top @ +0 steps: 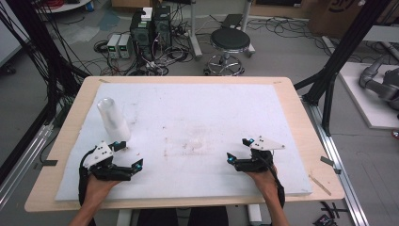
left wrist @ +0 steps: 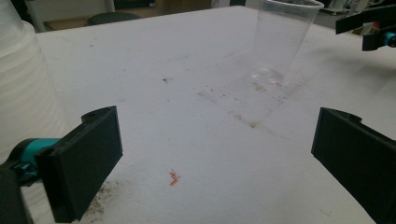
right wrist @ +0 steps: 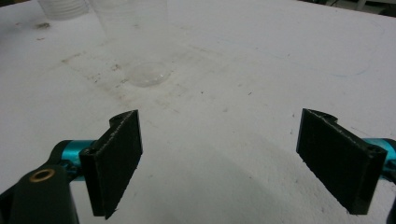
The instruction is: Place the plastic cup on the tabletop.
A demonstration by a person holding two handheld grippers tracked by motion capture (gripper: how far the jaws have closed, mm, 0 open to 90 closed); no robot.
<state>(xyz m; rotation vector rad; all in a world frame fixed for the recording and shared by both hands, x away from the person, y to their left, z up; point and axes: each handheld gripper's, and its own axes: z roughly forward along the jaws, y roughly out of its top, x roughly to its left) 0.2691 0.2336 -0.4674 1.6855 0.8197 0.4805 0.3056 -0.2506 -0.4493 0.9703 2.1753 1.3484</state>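
The left tool [top: 131, 157] is held released, jaws wide apart over the white surface [top: 188, 108], with nothing between them. The stack of cups [top: 113, 120] stands just beside its outer jaw. The right tool [top: 238, 149] is likewise spread and empty. A single clear cup [left wrist: 280, 39] is seen upright ahead, between both tools, untouched.

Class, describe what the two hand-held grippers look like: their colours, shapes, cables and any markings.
Each gripper, left gripper and right gripper, has a black body with two flat, rectangular black jaws, teal fittings at the jaw bases and a pale grey three-cornered plate on top. A black cable trails back along each forearm. The right one shows a brass-coloured ring.
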